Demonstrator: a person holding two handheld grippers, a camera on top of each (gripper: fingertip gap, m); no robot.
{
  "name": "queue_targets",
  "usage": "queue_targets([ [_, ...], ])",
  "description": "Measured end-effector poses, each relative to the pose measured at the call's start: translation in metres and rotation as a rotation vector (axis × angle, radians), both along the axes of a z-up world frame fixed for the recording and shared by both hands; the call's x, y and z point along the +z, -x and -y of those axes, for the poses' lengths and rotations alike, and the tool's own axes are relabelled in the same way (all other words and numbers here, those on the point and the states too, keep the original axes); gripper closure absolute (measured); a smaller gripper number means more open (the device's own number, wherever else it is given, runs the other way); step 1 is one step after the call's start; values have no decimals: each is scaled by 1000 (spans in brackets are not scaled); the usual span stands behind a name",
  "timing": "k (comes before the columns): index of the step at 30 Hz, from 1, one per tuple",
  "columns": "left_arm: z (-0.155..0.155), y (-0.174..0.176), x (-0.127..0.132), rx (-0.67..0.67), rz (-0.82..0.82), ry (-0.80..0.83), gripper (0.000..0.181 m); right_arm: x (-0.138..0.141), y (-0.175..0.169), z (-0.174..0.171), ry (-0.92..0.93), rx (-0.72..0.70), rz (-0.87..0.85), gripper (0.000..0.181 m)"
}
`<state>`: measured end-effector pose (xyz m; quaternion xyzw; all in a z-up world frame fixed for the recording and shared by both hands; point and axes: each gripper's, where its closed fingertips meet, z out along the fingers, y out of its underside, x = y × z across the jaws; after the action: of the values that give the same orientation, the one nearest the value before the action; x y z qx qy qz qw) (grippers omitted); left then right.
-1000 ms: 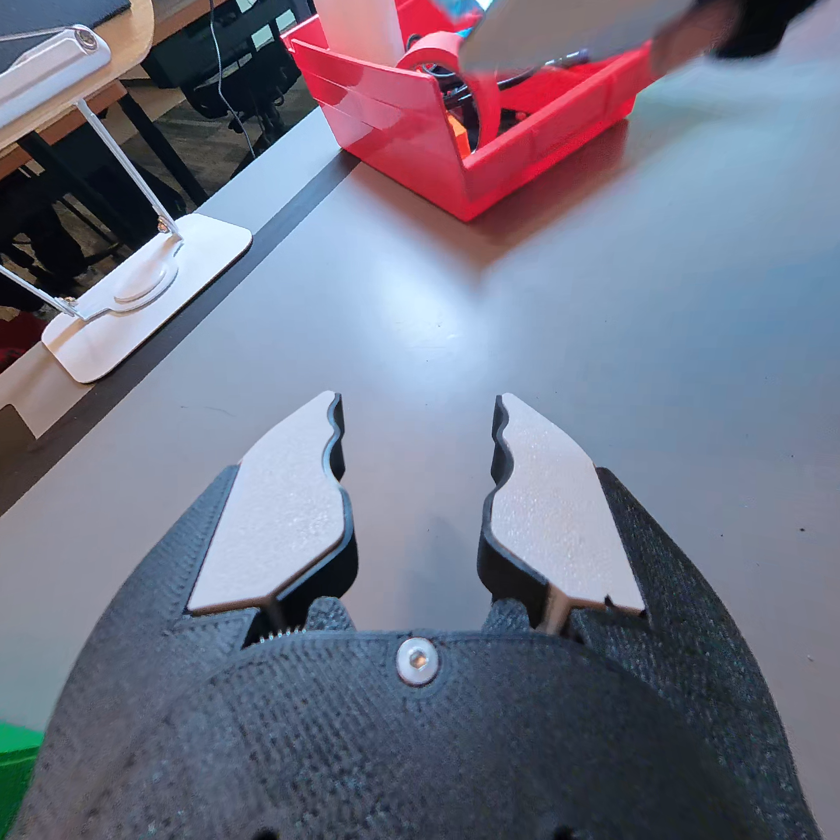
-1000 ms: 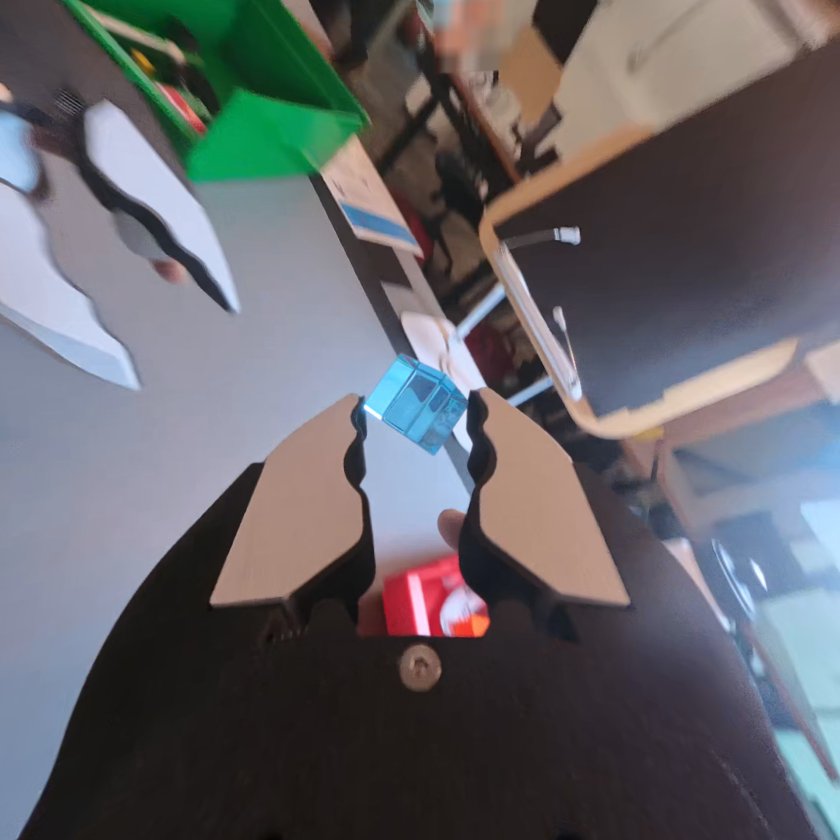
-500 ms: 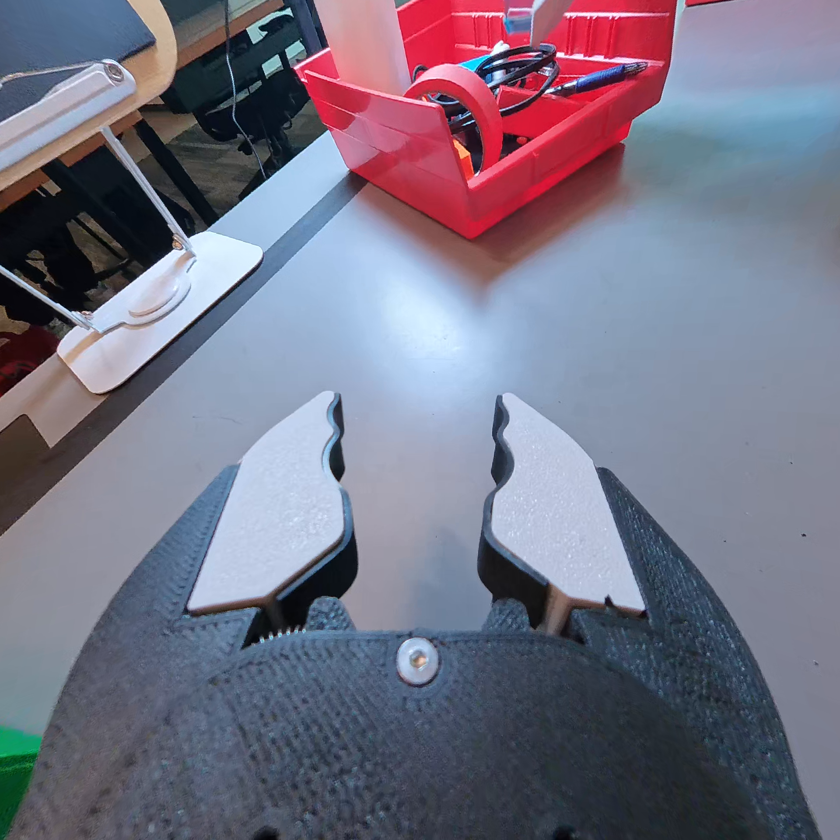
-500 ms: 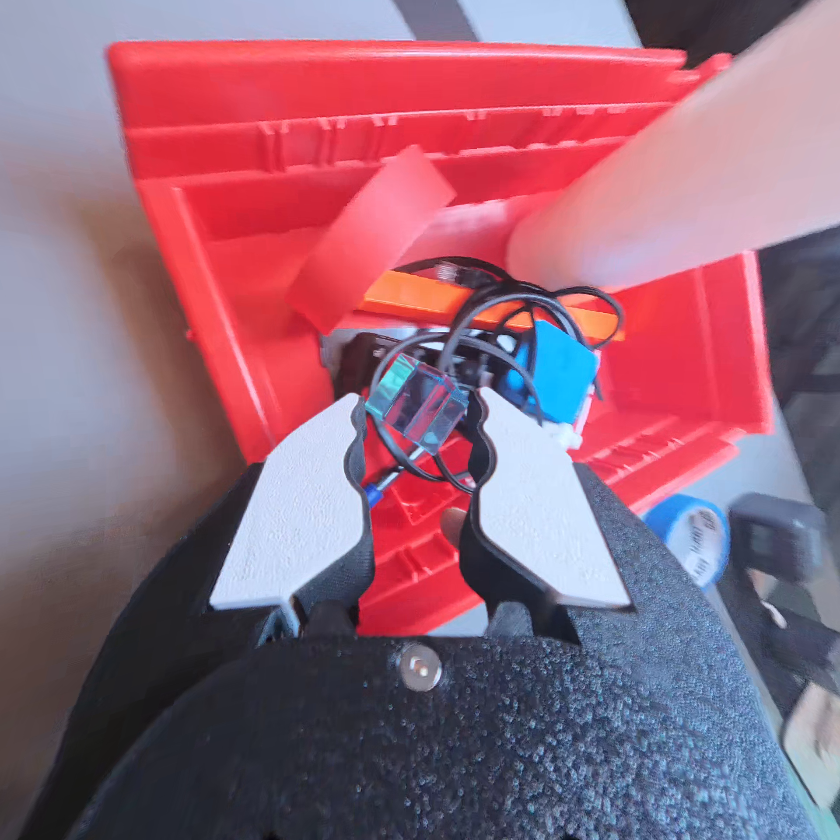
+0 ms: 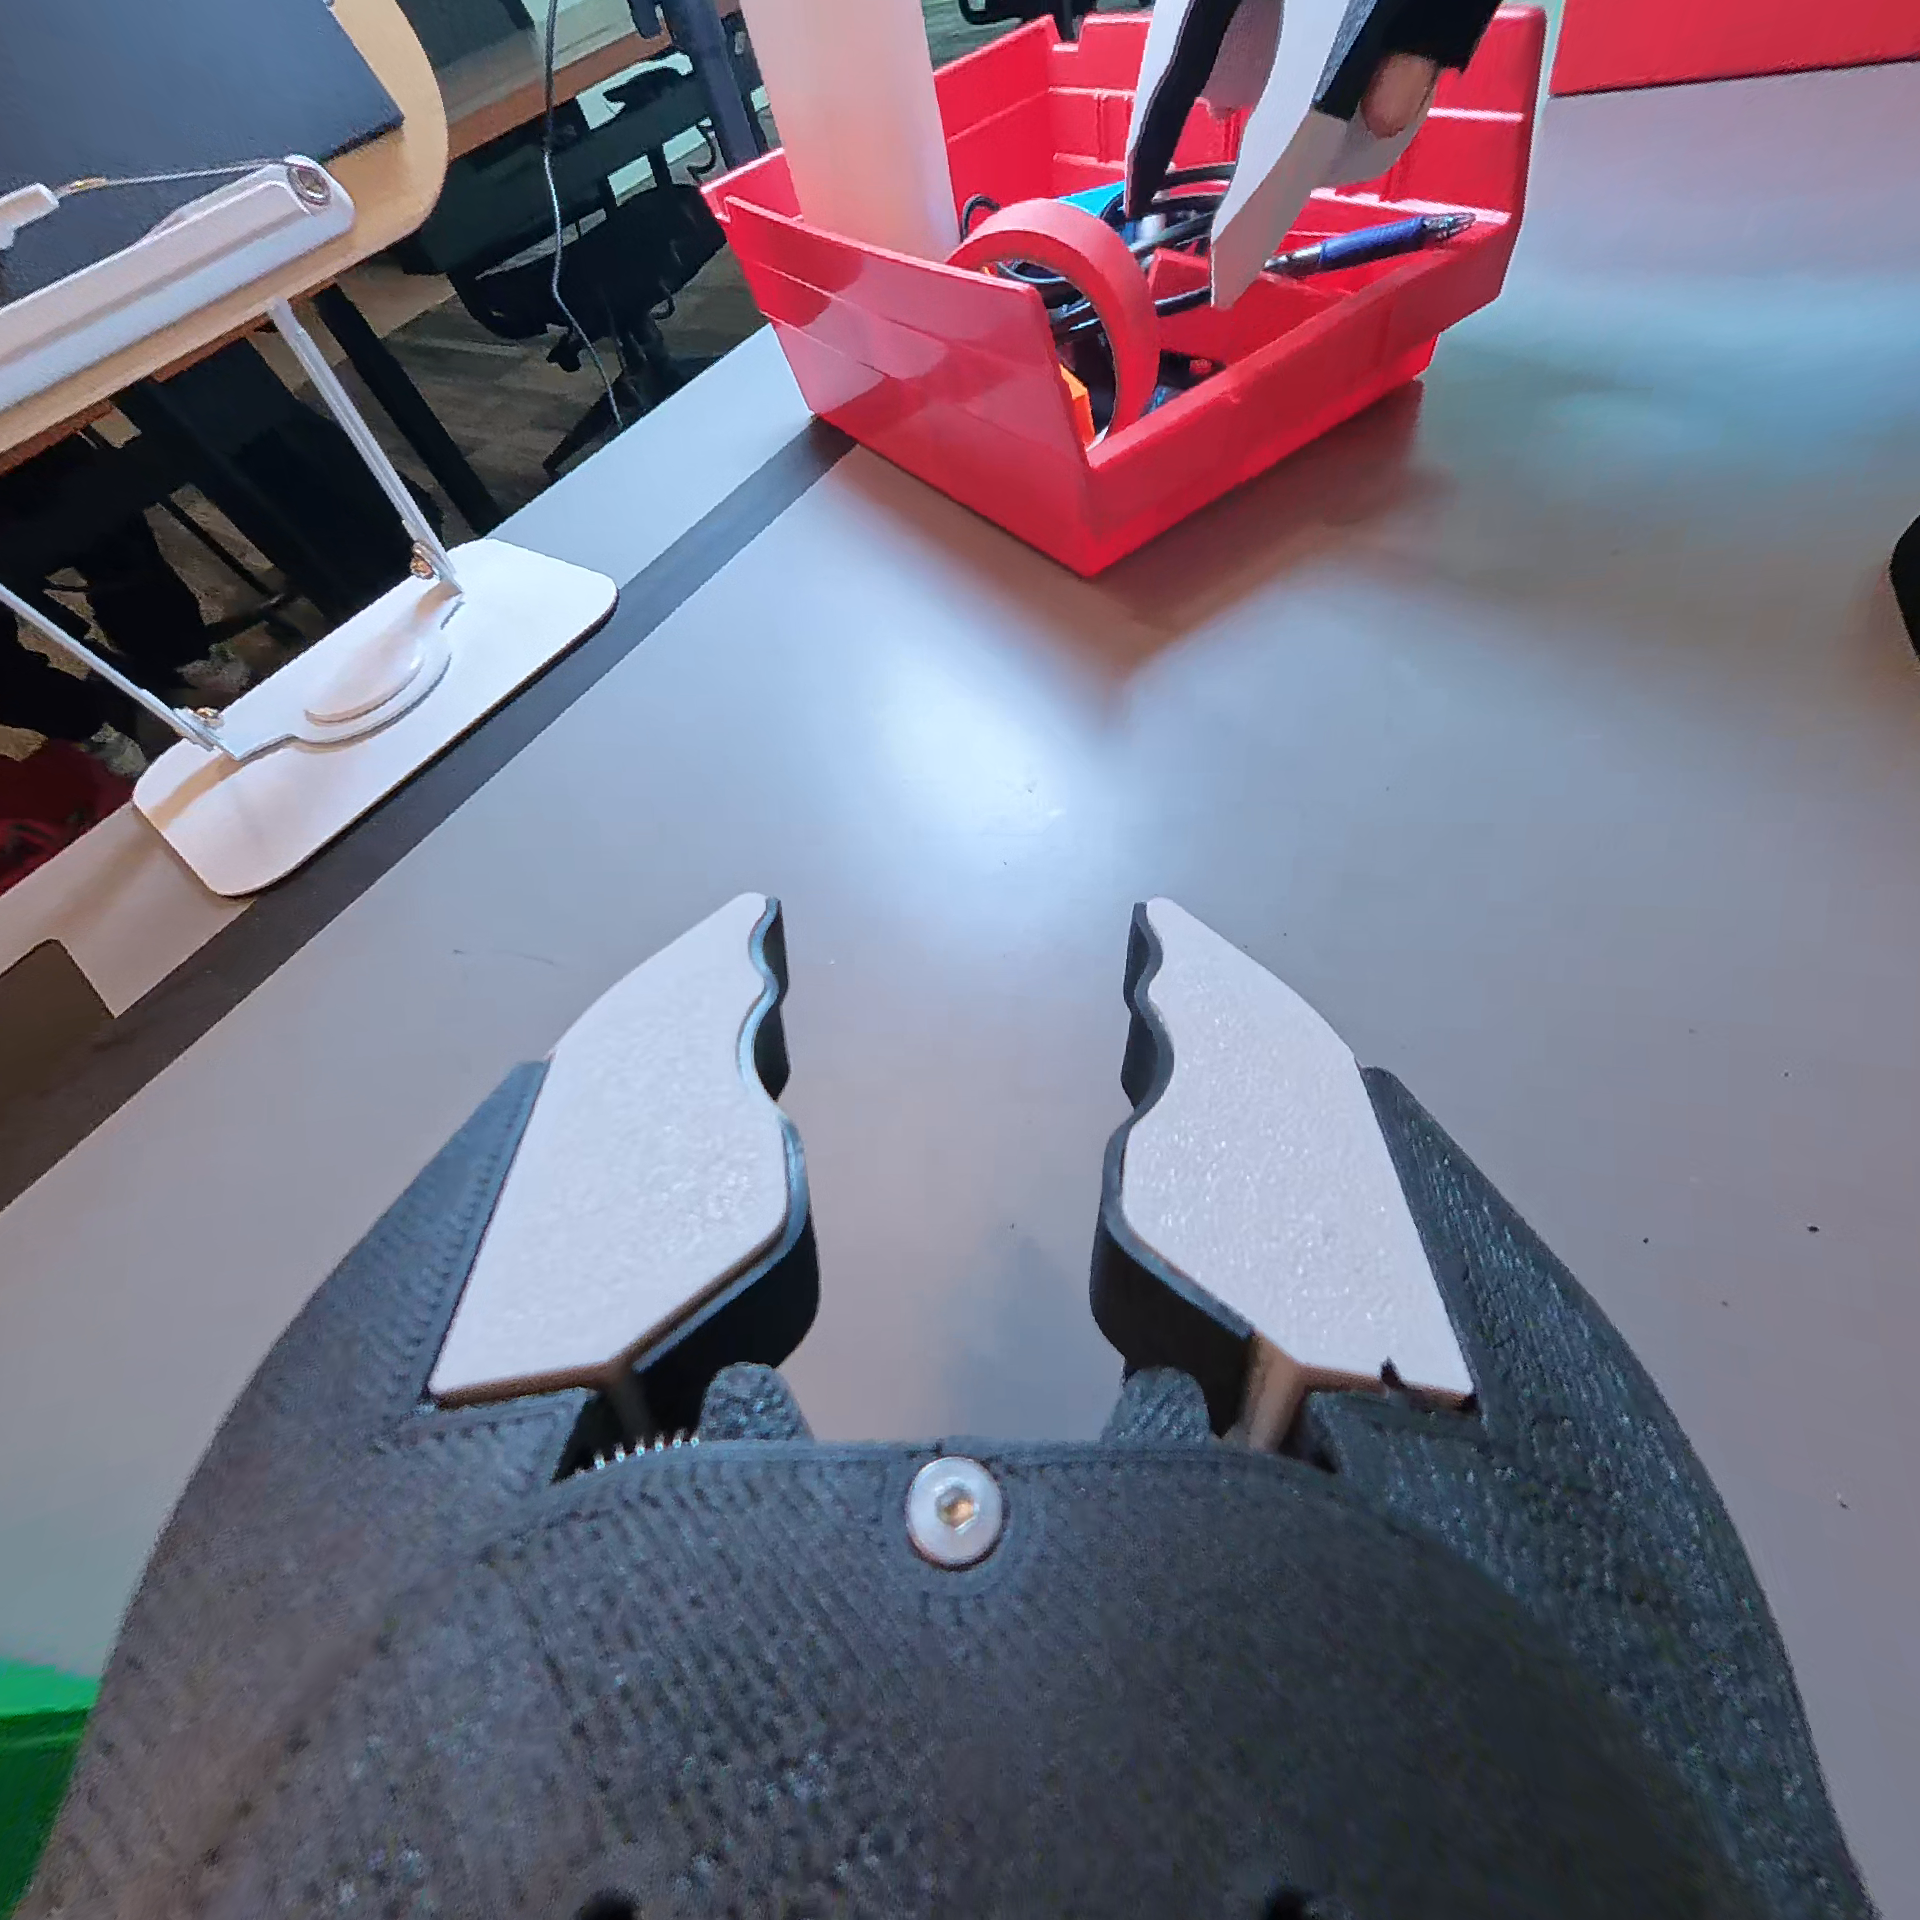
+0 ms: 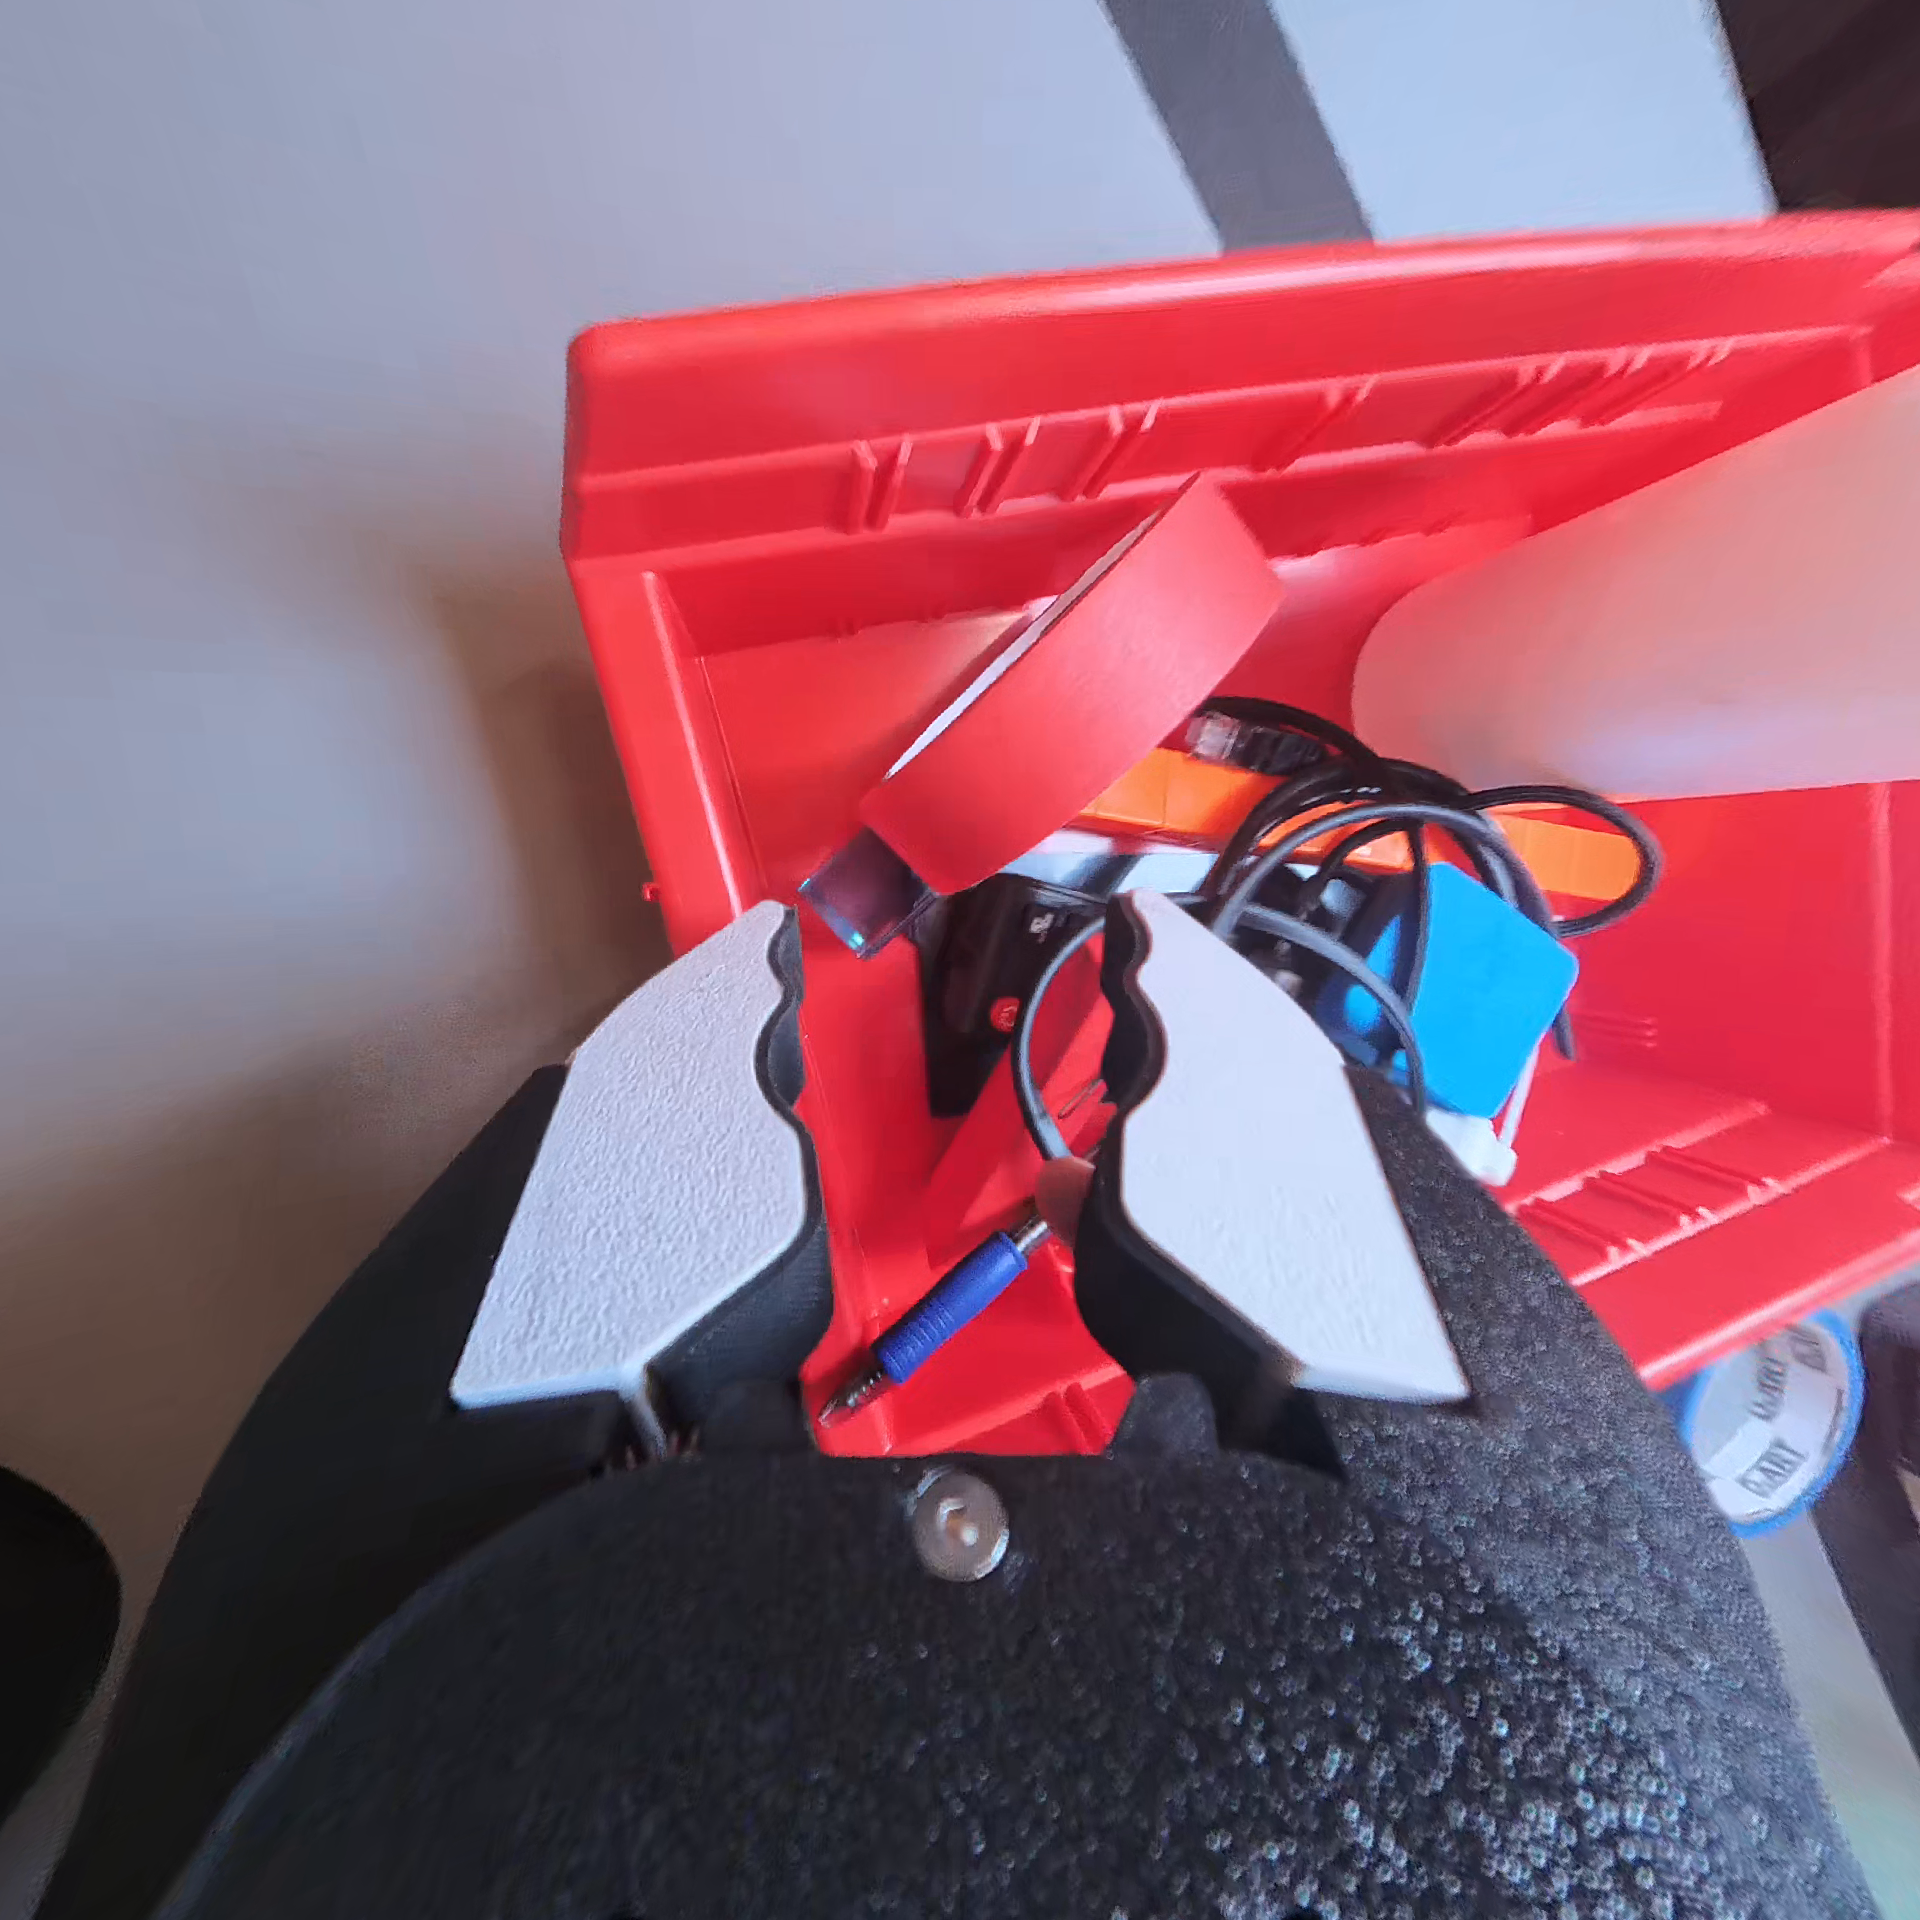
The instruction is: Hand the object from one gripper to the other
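Clear cube [image 6: 860, 902] lies inside the red bin [image 6: 1039, 343], beneath the red tape roll [image 6: 1081, 717]; right claw [image 6: 951, 930] gapes wide, empty. Left claw [image 5: 956, 920] likewise. Cables [image 6: 1299, 831] might snag retrieval.

A red bin [image 5: 1226, 457] stands on the grey desk [image 5: 1351, 831]. Inside it: a red tape roll [image 6: 1081, 696] leaning on edge, tangled black cables [image 6: 1351, 790], a blue pen [image 5: 1371, 241]. A white stand [image 5: 384, 717] sits at the desk's far-left edge.
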<state>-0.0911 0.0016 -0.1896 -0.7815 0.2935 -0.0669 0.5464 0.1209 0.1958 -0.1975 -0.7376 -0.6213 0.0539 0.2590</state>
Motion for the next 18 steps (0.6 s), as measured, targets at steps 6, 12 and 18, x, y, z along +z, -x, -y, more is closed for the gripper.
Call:
queue_targets([
  [6, -4, 16, 18, 28, 26, -41, 118, 64, 24, 21, -162, -13, -366, 130],
  [12, -10, 97, 69, 167, 15, -103, 116, 67, 27, 86, -137, -5, -626, 137],
  [18, -6, 235, 97, 317, -155, -32, 128, 41, 18, 130, -109, 35, -622, 145],
])
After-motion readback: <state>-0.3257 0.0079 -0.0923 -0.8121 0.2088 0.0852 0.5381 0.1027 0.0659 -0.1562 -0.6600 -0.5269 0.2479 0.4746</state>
